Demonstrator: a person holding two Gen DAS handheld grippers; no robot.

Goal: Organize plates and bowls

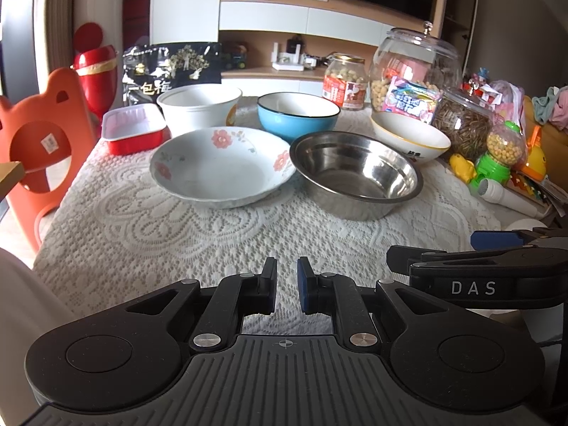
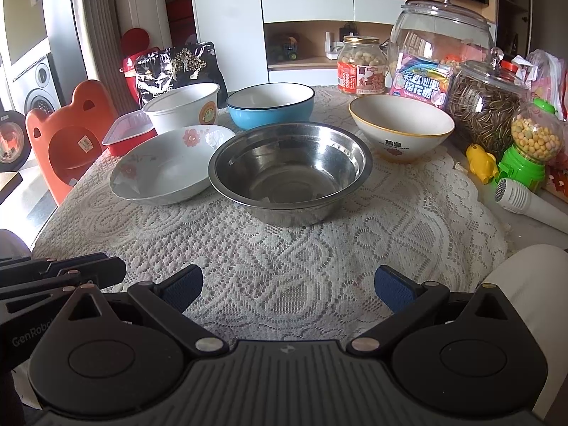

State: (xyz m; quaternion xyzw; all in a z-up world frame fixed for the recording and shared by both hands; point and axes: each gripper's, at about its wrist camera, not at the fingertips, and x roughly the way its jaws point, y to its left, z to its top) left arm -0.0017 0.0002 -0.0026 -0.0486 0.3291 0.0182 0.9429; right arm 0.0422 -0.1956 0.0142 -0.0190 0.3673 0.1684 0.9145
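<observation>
Daylight entering from the left, even and fairly bright, soft shadows beneath the bowls, glare streaks inside the steel bowl (image 2: 289, 172), reflections on the glass jar (image 2: 440, 32), strong fisheye bending at edges, dark vignetted corners, focus generally sharp.

Bare lace tablecloth (image 2: 284, 248) ahead, bowls (image 2: 289, 170) beyond

Left claw (image 1: 287, 285), jaws nearly closed, hovers before floral bowl (image 1: 222, 167) and steel bowl (image 1: 356, 174).

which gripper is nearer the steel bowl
Right. The right gripper sits straight in front of the steel bowl, jaws wide. The left gripper is off to its left, facing the flowered plate.
</observation>
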